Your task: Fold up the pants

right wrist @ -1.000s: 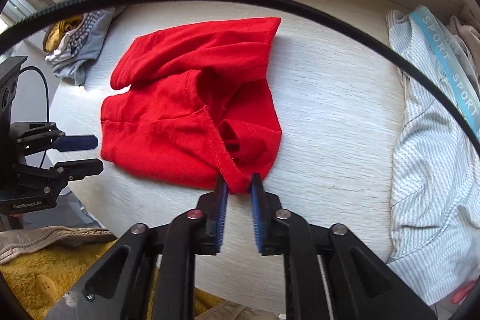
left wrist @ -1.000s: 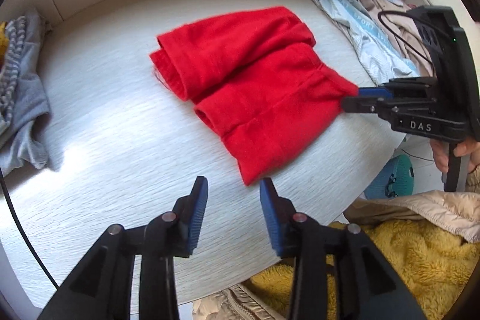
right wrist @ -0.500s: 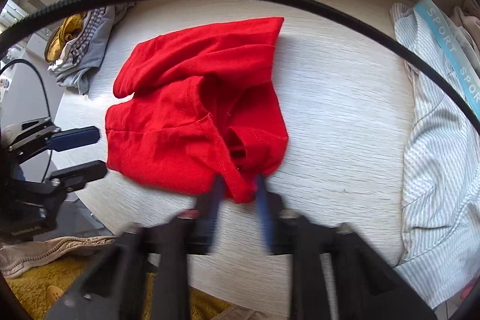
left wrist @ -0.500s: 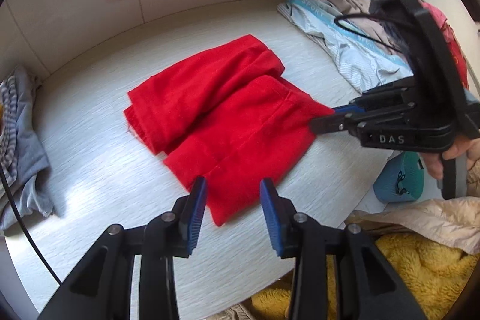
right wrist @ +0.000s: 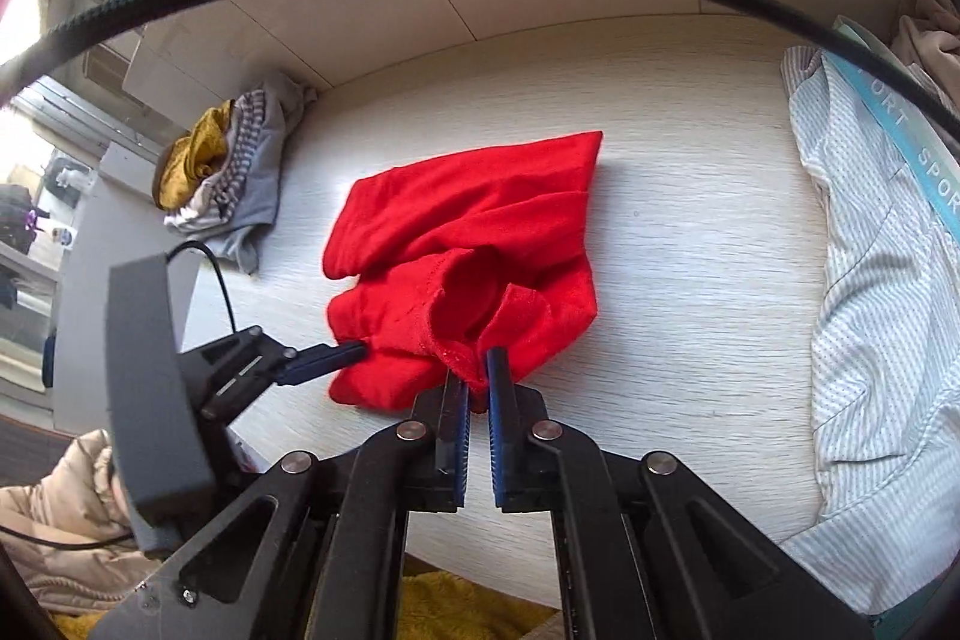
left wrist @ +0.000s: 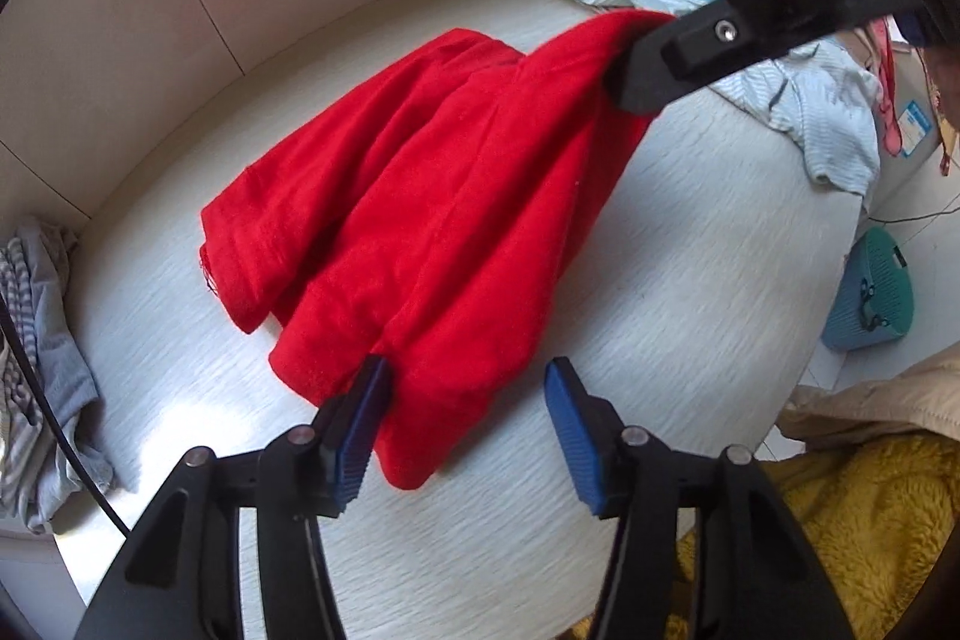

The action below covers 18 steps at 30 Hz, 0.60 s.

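On a pale surface (left wrist: 690, 244), the left hand-held gripper (left wrist: 465, 421) opens its jaws astride the near corner of the red pants (left wrist: 420, 196), pads not yet pressing. The pants run lengthwise away toward the right hand-held gripper (right wrist: 478, 388), clamped on the opposite corner and holding it raised above the surface.

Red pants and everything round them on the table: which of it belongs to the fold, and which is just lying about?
In the job:
red pants
right hand-held gripper, shut on a corner
left hand-held gripper, jaws opening at the near edge

Lying about:
striped garment with SPORT band
grey and yellow clothes pile
teal basket
yellow blanket
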Tool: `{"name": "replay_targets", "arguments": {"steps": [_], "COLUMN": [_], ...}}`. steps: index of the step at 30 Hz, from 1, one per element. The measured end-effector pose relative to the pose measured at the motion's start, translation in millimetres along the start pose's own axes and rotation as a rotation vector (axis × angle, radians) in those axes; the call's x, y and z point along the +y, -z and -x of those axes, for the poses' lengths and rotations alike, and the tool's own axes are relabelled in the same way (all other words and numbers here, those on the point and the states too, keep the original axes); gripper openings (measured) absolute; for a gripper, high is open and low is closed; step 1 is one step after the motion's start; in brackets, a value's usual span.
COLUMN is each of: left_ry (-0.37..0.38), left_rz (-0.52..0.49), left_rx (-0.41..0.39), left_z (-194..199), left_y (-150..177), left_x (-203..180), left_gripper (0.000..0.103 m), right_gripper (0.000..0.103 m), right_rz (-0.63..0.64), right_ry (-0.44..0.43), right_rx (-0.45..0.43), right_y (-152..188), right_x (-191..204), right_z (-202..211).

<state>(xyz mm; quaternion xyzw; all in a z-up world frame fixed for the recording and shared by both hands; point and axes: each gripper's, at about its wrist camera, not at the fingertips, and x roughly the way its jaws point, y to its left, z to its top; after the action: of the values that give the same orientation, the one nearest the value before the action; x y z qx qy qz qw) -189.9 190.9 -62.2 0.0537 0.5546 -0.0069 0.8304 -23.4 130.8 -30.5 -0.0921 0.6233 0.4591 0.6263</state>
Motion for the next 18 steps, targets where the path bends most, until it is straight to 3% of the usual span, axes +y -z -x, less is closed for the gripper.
{"name": "replay_targets", "arguments": {"steps": [3,4,5,8,10,12,16,18], "left_ry": [-0.029,-0.029,-0.036,-0.024,0.024,0.074,0.100,0.112], "left_rz": [0.035,0.045,0.051,0.052,0.079,0.105,0.140,0.157], "left_rx": [-0.005,-0.006,-0.010,-0.005,-0.010,-0.016,-0.016,-0.008], "left_z": [-0.3,-0.4,0.0,2.1,8.5,17.2,30.5,34.2], "left_y": [0.2,0.2,0.2,-1.5,-2.1,-2.8,-9.2,-11.7], "left_x": [5.5,7.3,9.3,14.3,17.3,23.2,27.0,31.3], "left_gripper": [0.056,0.051,0.031,0.011,0.010,0.009,0.009,0.009], "right_gripper": [0.007,0.007,0.007,0.007,0.013,0.034,0.043,0.057], "right_rz": [0.002,0.006,0.007,0.011,0.047,0.111,0.236,0.313], "right_ry": [-0.007,-0.004,-0.001,0.015,0.061,0.136,0.167,0.169], "right_rx": [0.004,0.011,0.022,0.063,0.087,0.090,0.061,0.047], "right_y": [0.6,0.9,1.7,6.6,10.0,13.8,19.1,25.1], "right_x": [3.0,1.0,-0.1,-6.1,-4.7,1.2,18.5,26.4], "right_z": [0.5,0.1,-2.1,-10.7,-16.4,-19.1,-15.4,-11.8]}}
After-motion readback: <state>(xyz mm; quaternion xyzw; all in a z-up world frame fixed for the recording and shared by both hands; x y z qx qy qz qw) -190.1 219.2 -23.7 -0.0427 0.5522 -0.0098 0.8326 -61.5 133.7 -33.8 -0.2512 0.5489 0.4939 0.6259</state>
